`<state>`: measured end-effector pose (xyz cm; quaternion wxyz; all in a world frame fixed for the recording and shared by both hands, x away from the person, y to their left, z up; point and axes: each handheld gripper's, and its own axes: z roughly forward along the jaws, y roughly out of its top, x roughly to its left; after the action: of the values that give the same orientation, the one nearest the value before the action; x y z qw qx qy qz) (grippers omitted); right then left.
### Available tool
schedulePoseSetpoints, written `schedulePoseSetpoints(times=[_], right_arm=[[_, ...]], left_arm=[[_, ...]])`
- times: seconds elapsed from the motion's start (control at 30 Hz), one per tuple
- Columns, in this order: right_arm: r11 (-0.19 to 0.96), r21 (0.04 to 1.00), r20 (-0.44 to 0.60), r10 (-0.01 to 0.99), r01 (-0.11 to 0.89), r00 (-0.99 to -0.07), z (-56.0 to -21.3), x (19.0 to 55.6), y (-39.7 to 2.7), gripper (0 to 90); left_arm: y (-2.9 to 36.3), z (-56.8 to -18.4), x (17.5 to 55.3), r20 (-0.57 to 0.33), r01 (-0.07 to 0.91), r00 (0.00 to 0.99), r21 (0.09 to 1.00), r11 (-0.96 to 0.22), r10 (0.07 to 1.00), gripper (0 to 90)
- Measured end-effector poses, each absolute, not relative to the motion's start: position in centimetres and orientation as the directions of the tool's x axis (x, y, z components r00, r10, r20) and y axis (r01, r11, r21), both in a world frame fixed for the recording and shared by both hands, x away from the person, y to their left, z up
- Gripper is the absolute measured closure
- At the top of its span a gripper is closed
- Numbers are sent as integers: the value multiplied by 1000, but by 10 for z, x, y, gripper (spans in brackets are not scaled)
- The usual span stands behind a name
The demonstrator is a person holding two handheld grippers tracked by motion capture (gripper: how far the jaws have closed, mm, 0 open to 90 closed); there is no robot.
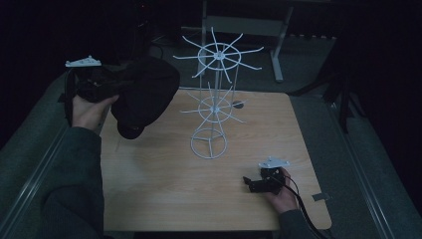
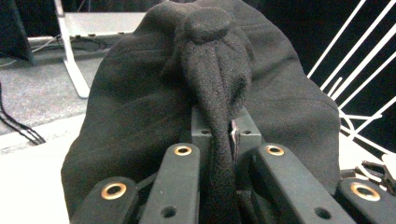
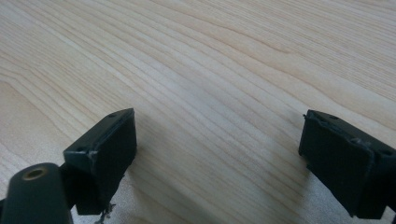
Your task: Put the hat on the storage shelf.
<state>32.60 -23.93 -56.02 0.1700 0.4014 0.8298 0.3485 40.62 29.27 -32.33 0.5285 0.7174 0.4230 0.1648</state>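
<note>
Two grippers were in use at the wooden table (image 1: pixel 164 184). The left gripper (image 2: pixel 219 140) was held up at the table's far left corner, and its jaws were clamped on a fold of a black fleece cap (image 2: pixel 210 93). In the left gripper view, a pinched ridge of the fabric ran straight up the narrow gap between the two fingers (image 2: pixel 201 126), with the pads pressed against it from both sides. The round button on the cap's crown sat just above the fingertips, and the rest of the cap bulged out beyond and to both sides of them. In the high view, the cap (image 1: pixel 147 94) hung from the left gripper (image 1: pixel 97 84) above the table's far left part, its lower edge drooping toward the surface; whether it touched the wood could not be determined. The cap hung just beside the left of a white wire rack (image 1: pixel 215 99), which stood upright near the middle of the table with two tiers of radiating prongs.

The right gripper (image 1: pixel 254 185) rested low at the near right part of the table, well apart from the cap and the rack. In the right gripper view, the right gripper (image 3: pixel 219 154) had its fingers (image 3: pixel 107 149) spread wide, with bare wood grain between them and nothing held.
</note>
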Motion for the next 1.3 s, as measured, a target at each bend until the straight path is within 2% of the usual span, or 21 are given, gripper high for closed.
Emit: schedulePoseSetpoints(times=[0.77, 1.3], right_arm=[[433, 714, -1, 786, 550, -618, -560, 326, -239, 110], [434, 715, -2, 786, 549, -618, -560, 326, -239, 110]], left_arm=[[290, -281, 389, -177, 348, 620, 935, -66, 764, 844], [293, -272, 387, -198, 326, 633, 945, -27, 748, 844]])
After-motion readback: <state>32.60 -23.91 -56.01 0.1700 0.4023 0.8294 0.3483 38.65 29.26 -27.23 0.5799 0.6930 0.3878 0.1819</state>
